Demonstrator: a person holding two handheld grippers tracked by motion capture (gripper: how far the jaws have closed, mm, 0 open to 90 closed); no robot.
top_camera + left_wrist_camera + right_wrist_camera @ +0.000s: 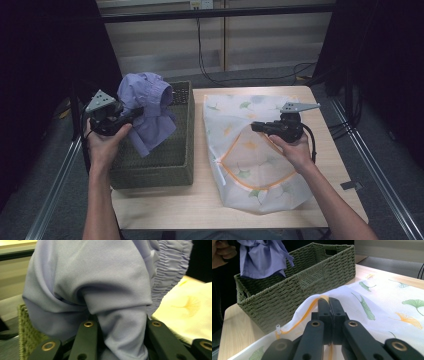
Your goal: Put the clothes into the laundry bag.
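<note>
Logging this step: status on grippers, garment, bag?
Left gripper shut on lilac fabric garment, above green woven basket. Right gripper shut on leaf-print mesh bag's orange-edged opening. Nothing in the way.

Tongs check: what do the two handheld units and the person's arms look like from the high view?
Both are black. The left tongs and right tongs each carry a grey three-cornered plate on top; a black cable trails from the right one. The forearms are bare, no sleeves or gloves.

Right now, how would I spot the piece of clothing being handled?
Find the green woven basket on the table's left. Above it hangs a lavender garment, pinched in the left tongs. It is plain purple, unlike the leaf-printed mesh bag nearby.
</note>
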